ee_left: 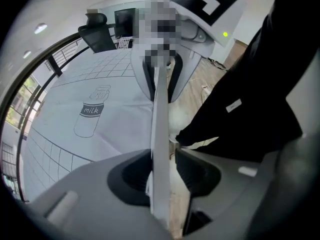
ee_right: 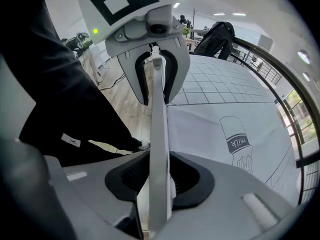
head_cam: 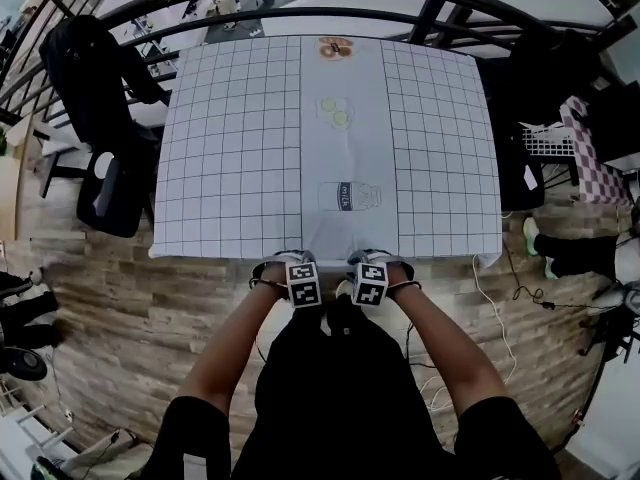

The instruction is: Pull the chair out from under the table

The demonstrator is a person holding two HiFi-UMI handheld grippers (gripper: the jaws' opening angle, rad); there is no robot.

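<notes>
Both the left claw (ee_left: 164, 168) and the right claw (ee_right: 158, 176) stand spread astride the white back of the chair (ee_right: 159, 114) at the near edge of the bench (head_cam: 240, 148), pinching nothing, so gripping and pulling it out seem all left.

Inspection finding: 1 legible word, "milk", on the label band of a bottle drawing (head_cam: 349, 196) printed on the counter cloth (head_cam: 230, 148). It reads clearly in both gripper views. No other text is legible.
</notes>
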